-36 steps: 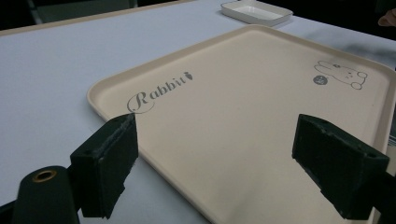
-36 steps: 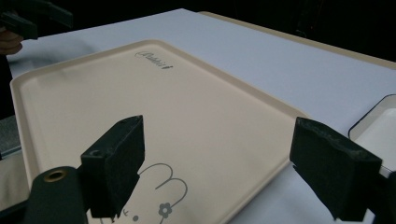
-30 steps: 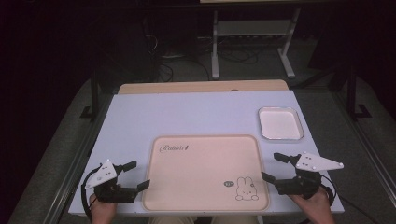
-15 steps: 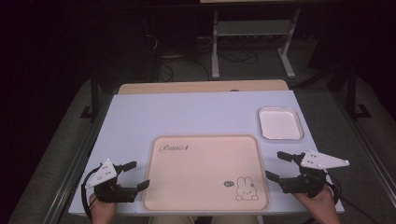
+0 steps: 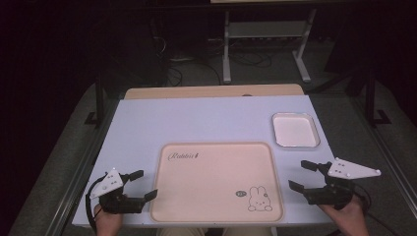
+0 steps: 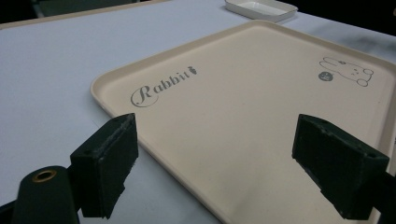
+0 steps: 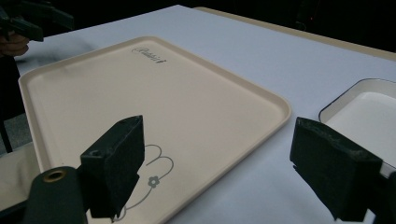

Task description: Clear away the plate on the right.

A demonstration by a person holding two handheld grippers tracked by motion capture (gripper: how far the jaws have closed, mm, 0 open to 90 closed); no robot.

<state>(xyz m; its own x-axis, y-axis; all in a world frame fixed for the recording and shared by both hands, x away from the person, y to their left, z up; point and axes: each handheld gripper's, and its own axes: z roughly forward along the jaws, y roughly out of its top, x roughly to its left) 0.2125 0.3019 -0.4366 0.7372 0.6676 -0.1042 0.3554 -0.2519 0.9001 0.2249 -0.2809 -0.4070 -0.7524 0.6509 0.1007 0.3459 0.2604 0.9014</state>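
Claws [image 5: 140,184] [image 5: 301,175] wide open, empty, flanking tray [image 5: 216,196].

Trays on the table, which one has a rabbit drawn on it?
The large beige rectangular tray near the table's front edge, between the two grippers. It bears a rabbit drawing and the word "Rabbit"; the small white tray farther back on the right is plain.

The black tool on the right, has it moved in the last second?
Yes. The black right tool has drifted slightly rightward, away from the beige rabbit-printed tray, which stayed put.
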